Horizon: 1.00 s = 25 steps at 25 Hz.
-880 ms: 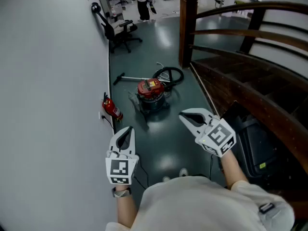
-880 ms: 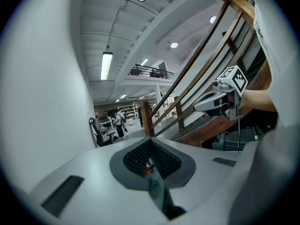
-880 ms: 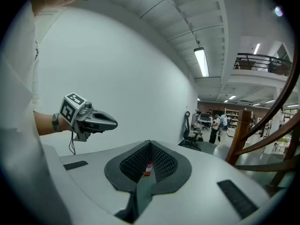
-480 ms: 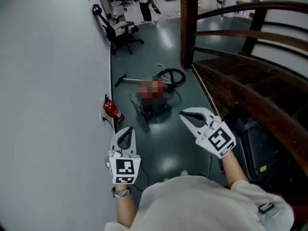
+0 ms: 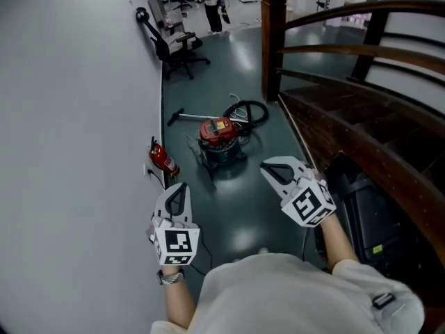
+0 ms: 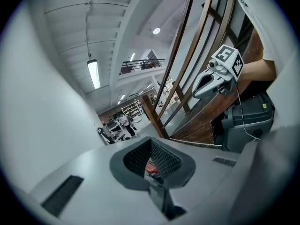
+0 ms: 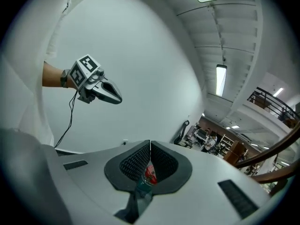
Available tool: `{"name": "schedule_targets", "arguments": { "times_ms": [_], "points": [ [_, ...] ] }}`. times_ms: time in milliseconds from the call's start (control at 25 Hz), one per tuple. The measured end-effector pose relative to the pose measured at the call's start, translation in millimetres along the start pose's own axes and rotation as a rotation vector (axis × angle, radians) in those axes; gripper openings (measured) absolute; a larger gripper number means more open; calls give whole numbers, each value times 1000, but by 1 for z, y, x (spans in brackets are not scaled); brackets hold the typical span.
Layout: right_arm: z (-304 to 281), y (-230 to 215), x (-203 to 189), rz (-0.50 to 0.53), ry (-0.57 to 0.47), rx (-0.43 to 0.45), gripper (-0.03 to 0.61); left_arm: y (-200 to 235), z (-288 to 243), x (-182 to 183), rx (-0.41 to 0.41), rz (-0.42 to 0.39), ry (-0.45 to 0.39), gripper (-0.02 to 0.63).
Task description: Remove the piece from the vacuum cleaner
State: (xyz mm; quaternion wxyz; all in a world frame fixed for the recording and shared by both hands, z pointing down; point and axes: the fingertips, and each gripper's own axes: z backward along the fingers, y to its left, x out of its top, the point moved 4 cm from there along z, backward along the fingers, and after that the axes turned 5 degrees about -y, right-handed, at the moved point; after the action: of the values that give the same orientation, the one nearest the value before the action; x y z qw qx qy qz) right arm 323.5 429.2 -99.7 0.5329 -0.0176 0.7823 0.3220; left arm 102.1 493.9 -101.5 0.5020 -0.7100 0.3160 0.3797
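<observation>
Vacuum (image 5: 221,139) dead ahead on the floor (image 5: 243,207), standing upright with its red lid and dark drum, well apart from both grippers. It sits between the white wall (image 5: 69,117) and the stair rail (image 5: 348,54).

The left gripper (image 5: 181,186) is low beside the wall, its fingers (image 6: 166,161) pressed together with nothing in them. It's the same on the right gripper (image 5: 268,168): fingers closed and empty, with the far-off red lid showing through the slit between them in the right gripper view.

Both point forward and slightly down, and the vacuum lies straight out beyond the tips, about midway between the two lines. In the head view the right gripper looks a touch nearer, though I'd call it close to even.

Beyond the drum, a wand (image 5: 191,115) lies flat on the floor, its long axis crosswise to the approach. A black hose (image 5: 252,108) coils at the vacuum's right. A fire extinguisher (image 5: 163,160) leans at the foot of the wall, to the vacuum's left.

Which piece is meant to come off can't be told from here, as everything on the machine is too small. The joint between hose and drum is hidden behind the body, and the person's own torso cuts off the near floor.
</observation>
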Motion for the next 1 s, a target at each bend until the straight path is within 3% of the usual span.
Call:
{"name": "schedule_targets", "arguments": {
  "times_ms": [120, 560, 1000],
  "points": [
    [2, 1, -10, 37, 23, 31, 29, -12, -3, -7, -2, -13, 30, 0],
    [15, -5, -36, 11, 4, 80, 29, -42, -12, -8, 13, 18, 64, 0],
    [-8, -30, -45, -13, -18, 65, 29, -28, -47, -5, 17, 20, 63, 0]
  ]
}}
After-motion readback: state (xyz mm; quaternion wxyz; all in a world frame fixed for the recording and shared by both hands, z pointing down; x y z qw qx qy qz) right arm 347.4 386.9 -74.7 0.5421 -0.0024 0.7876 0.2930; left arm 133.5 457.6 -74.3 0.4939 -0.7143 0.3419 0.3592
